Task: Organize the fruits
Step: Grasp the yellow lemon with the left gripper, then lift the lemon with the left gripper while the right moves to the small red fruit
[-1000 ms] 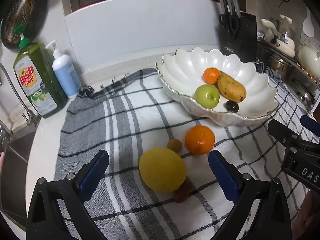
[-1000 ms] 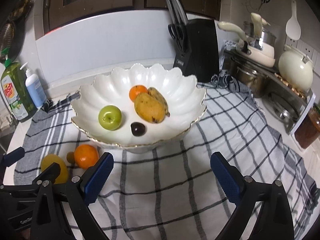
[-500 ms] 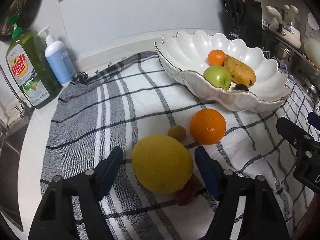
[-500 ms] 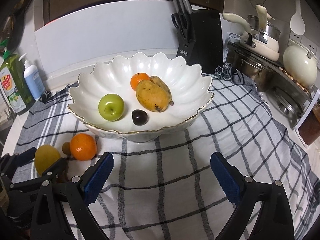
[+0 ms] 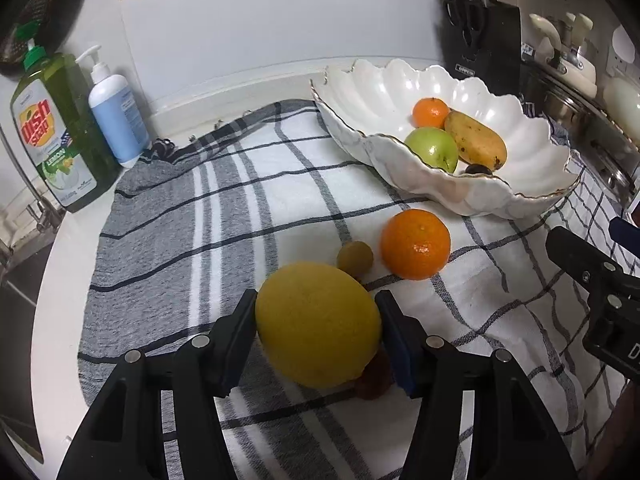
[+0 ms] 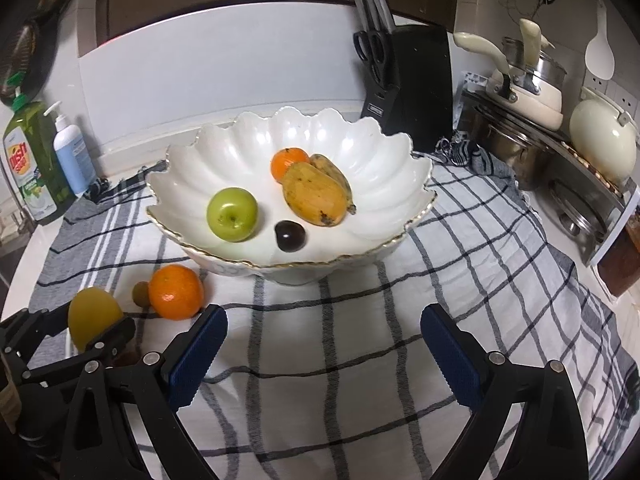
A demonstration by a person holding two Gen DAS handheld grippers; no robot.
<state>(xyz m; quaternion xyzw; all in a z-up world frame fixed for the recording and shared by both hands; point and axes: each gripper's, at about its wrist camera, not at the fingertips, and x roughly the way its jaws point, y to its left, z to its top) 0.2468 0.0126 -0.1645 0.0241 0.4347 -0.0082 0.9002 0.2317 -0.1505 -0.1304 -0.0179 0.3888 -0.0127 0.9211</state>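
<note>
Left tongs [image 5: 318, 330] closing on the yellow lemon [image 5: 318, 330]; both pads look in contact with its sides, lemon sits between them on the checked cloth [image 5: 224, 216] over the tabletop. Small red-brown fruit [image 5: 374, 380] tucked under the lemon at its 5 o'clock, partly hidden. Small olive-green fruit [image 5: 355, 258] just beside the lemon at 1 o'clock; orange [image 5: 415, 244] touching or nearly touching that, at its 3 o'clock. White scalloped bowl [image 6: 240, 148] at 12 o'clock from the right tongs [image 6: 324, 354], holding green apple [image 6: 232, 214], mango [image 6: 314, 198], small orange [image 6: 290, 162] and dark plum [image 6: 290, 235]. Right tongs apart, nothing between the pads, hovering over bare cloth. Dish soap bottle [image 5: 52, 136] and white pump bottle [image 5: 114, 120] at 10 o'clock in left view. Knife block [image 6: 408, 76] behind the bowl.
</note>
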